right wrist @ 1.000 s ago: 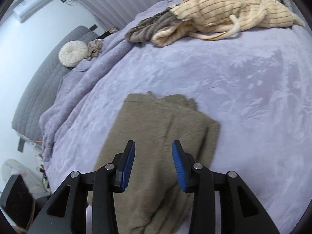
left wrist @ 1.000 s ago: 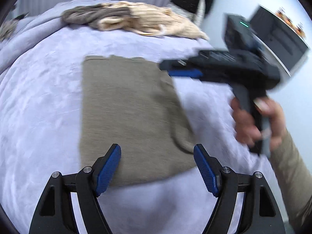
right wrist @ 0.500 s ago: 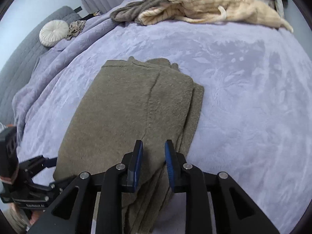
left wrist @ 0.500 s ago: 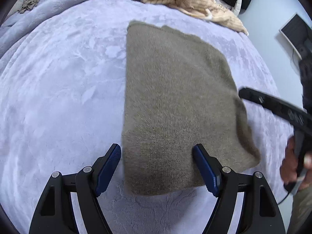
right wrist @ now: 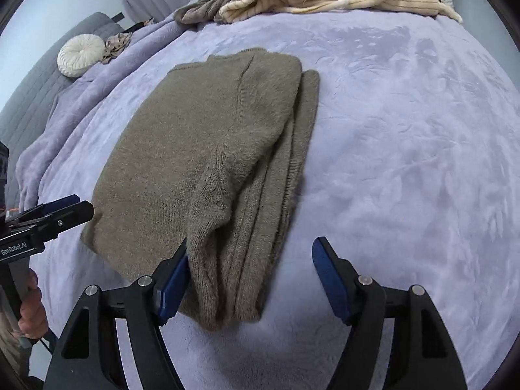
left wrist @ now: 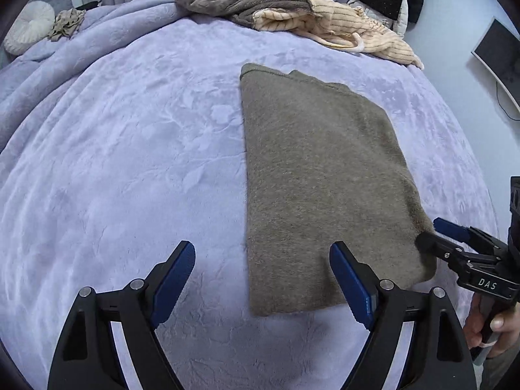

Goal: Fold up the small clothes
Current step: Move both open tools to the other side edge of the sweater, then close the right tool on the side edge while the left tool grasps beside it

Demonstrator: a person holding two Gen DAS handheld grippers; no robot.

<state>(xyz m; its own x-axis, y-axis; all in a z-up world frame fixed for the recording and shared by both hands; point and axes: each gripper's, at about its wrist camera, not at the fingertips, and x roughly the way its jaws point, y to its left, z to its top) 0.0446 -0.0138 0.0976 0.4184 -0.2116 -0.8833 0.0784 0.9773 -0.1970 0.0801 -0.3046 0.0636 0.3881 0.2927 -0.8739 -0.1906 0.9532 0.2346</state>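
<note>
An olive-brown knit garment [left wrist: 318, 178] lies folded lengthwise on the lavender blanket [left wrist: 130, 162]. My left gripper [left wrist: 263, 276] hangs over its near left corner. The jaws are opening, and the fabric edge lies between the blue pads without being pressed. In the right wrist view the garment [right wrist: 195, 146] shows stacked layers along its right side. My right gripper [right wrist: 252, 279] straddles the near right corner with its jaws opening. Its left pad brushes the fabric while the other finger stands clear over the blanket. Each gripper shows in the other's view: the right gripper [left wrist: 435, 234], the left gripper [right wrist: 81, 204].
A heap of cream striped and grey clothes [left wrist: 292, 9] lies at the far edge of the bed. A round white cushion [right wrist: 81, 53] rests on a grey sofa [right wrist: 26, 97] at far left. A monitor [left wrist: 497, 55] stands at right. The person's hand [left wrist: 494, 331] grips the right handle.
The right jaws have widened from nearly closed and now sit at the garment's near right corner. The left gripper has shifted left and lower toward the near left corner, its jaws slightly wider.
</note>
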